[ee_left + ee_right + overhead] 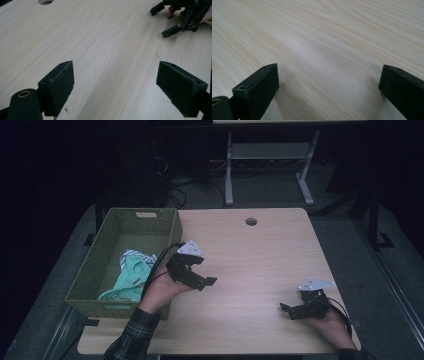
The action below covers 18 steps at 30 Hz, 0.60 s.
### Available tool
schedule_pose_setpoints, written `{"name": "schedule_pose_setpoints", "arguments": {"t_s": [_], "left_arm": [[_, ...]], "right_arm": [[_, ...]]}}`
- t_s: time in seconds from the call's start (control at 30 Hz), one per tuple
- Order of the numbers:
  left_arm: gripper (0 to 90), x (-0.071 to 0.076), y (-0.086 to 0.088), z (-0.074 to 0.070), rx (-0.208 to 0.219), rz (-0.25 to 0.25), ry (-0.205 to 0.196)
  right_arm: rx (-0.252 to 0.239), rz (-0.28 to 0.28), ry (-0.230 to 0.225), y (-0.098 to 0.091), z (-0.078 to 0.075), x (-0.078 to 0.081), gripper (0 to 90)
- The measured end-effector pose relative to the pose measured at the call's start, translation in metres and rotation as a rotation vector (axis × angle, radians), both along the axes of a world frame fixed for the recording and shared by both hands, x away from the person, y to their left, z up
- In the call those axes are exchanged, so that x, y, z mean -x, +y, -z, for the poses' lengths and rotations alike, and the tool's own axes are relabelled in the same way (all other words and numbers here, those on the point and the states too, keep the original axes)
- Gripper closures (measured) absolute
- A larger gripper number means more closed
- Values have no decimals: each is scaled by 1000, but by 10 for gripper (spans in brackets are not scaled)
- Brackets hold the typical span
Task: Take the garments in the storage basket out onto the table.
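In the green woven basket point(111, 251) at the tabletop's point(255, 265) left edge lies a crumpled mint-green cloth point(131, 279) with a white striped piece beside it, bunched toward the basket's near right corner. Just right of the basket wall, the left gripper point(200, 272) hovers with its fingers point(58, 86) spread wide and nothing between them. The right gripper point(292, 310) sits low near the front right edge, its fingers point(259, 86) likewise spread and bare. Between the two grippers the pale wood lies open, as far back as the round cable hole point(251, 221) near the far edge.
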<state>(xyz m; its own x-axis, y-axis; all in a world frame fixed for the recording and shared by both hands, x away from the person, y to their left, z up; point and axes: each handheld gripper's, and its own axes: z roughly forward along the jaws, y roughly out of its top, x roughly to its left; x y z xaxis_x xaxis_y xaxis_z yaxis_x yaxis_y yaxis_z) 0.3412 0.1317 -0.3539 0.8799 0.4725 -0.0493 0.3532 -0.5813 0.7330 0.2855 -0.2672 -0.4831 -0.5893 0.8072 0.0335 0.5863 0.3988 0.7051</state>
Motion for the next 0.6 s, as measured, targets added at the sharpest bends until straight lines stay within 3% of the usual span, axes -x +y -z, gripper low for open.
{"name": "schedule_pose_setpoints", "arguments": {"t_s": [0.6], "left_arm": [[141,-3,26,-11,10,-61,-12]], "right_arm": [[3,4,0,1,0,-1,23]]}}
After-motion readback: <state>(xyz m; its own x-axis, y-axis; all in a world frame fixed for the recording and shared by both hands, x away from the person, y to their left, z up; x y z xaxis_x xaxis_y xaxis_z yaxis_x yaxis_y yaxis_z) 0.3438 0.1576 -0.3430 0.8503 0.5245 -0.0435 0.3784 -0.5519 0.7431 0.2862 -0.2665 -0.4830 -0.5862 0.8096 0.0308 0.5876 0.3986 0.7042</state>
